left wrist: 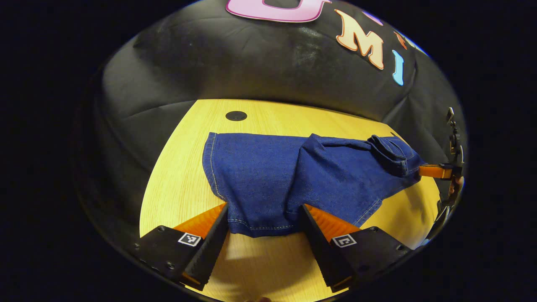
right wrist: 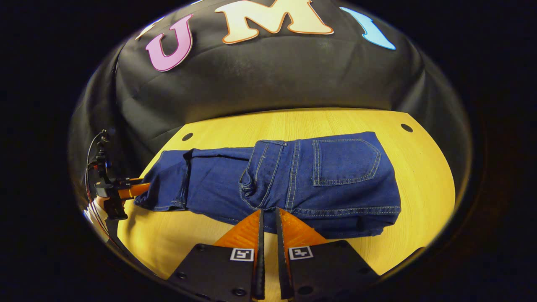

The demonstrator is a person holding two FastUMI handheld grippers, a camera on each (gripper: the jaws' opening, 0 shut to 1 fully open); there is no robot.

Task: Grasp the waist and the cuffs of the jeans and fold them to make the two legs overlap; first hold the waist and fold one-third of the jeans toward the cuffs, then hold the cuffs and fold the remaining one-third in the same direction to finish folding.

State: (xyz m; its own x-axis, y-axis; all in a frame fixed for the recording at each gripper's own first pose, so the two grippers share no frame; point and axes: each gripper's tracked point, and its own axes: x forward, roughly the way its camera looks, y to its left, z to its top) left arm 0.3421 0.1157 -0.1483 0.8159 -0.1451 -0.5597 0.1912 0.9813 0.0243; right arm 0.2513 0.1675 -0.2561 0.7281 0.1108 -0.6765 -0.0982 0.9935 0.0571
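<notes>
Two denim legs overlapped; jeans (right wrist: 293,180) on woodgrain table (right wrist: 423,167).

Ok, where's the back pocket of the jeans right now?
In the right gripper view the back pocket faces up on the jeans' folded-over waist section, right of centre, just beyond the right claw on the wooden table.

Black gripper (left wrist: 264,235) bodies, orange finger backs, ridged black pads, square white markers, screws
</notes>
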